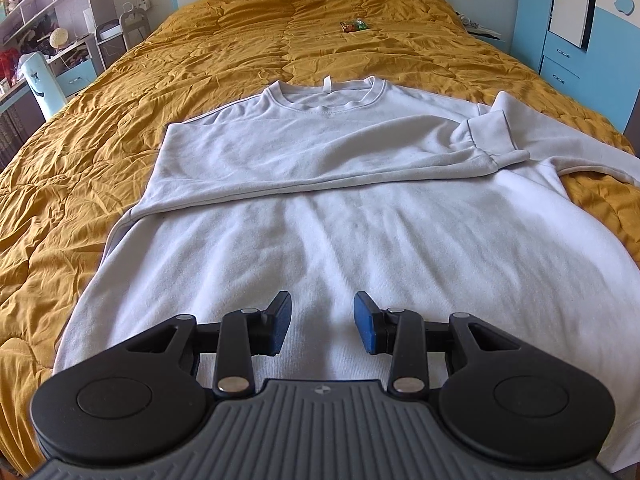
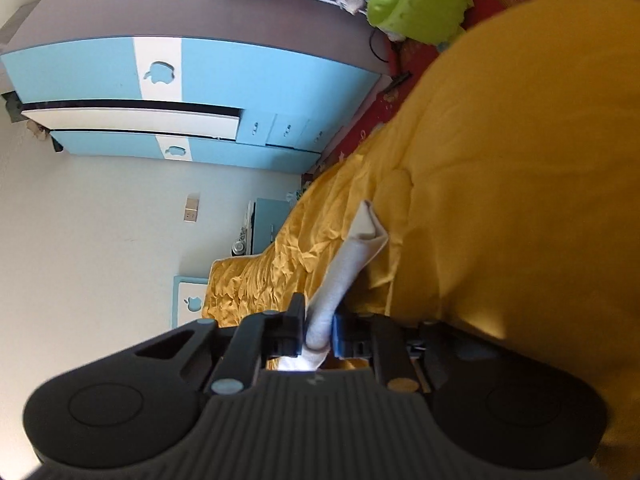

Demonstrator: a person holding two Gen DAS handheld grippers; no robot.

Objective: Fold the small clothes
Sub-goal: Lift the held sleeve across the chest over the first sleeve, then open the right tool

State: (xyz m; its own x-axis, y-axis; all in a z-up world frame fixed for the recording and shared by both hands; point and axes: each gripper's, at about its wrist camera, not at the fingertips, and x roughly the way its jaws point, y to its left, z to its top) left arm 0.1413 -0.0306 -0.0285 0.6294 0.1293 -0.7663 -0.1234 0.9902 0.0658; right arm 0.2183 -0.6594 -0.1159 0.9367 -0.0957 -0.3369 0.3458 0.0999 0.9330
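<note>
Lying beneath left claw (image 1: 322, 322), white sweatshirt (image 1: 340, 216); sleeve (image 2: 340, 280) pinched in right claw (image 2: 318, 332)

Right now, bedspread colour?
Mustard yellow bedspread, plain with a crinkled quilted texture; clearest in the left wrist view.

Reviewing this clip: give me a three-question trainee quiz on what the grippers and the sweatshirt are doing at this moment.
1. True or false: the left gripper is clamped on the sweatshirt.
2. What is the right gripper pinching? A) the bedspread B) a white sleeve C) nothing
3. Which part of the sweatshirt lies folded across its chest?

Key:
1. False; its jaws stand open above the fabric.
2. B, the white sleeve.
3. One sleeve, over the yellow bedspread.
</note>
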